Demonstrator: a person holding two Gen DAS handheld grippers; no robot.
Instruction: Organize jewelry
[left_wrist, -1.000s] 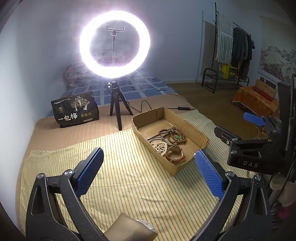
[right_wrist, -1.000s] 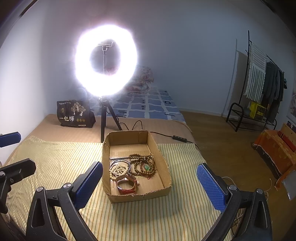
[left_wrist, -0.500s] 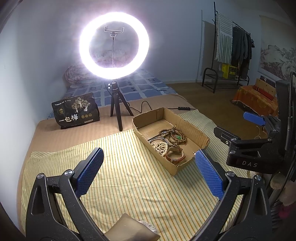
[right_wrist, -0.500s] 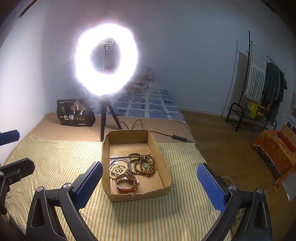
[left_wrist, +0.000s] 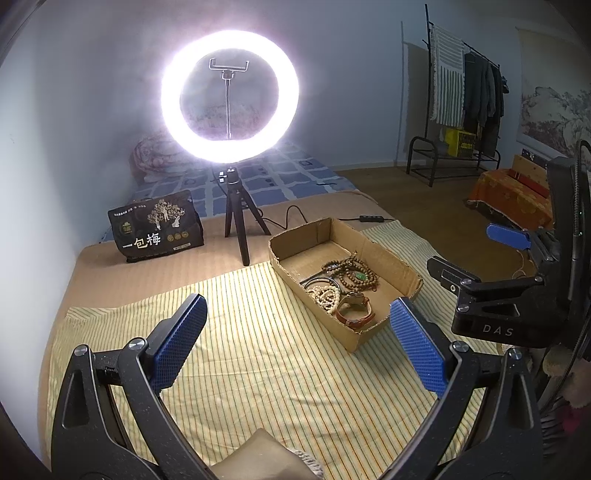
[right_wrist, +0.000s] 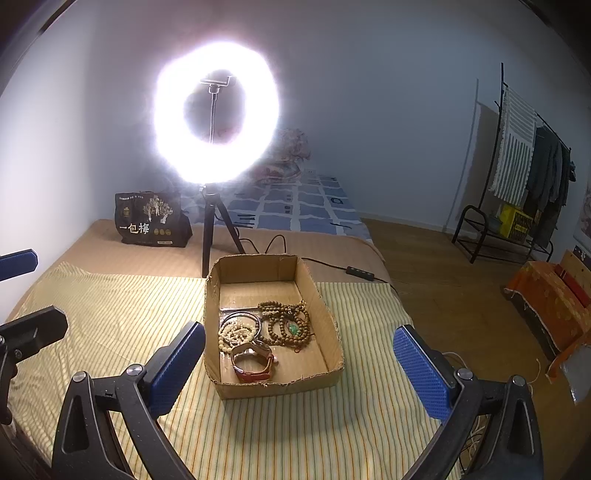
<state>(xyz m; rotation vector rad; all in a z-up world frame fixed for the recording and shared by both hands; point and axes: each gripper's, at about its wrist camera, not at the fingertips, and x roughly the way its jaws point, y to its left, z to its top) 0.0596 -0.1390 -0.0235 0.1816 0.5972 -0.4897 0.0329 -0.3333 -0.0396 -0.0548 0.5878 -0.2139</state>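
Note:
A shallow cardboard box (right_wrist: 327, 321) (left_wrist: 402, 266) sits on a striped yellow cloth (right_wrist: 110, 314) (left_wrist: 258, 332). Inside lie a brown bead necklace with a green pendant (right_wrist: 286, 325) (left_wrist: 352, 275), a cream bead bracelet (right_wrist: 236, 332) (left_wrist: 325, 295), a dark bangle (right_wrist: 240, 315) and a brown-strap watch (right_wrist: 255, 363) (left_wrist: 354, 312). My left gripper (left_wrist: 299, 343) is open and empty above the cloth, left of the box. My right gripper (right_wrist: 299, 365) is open and empty, just in front of the box; it also shows in the left wrist view (left_wrist: 491, 273).
A lit ring light on a black tripod (right_wrist: 214, 229) (left_wrist: 240, 225) stands behind the box with its cable (right_wrist: 332, 264) trailing right. A black printed bag (right_wrist: 151, 221) (left_wrist: 157, 232) stands at the back left. The bed's edge drops to a wooden floor (right_wrist: 443, 295) on the right.
Both grippers drifted slightly; the box sits a little lower and nearer in the right wrist view. Nothing was picked up or released.

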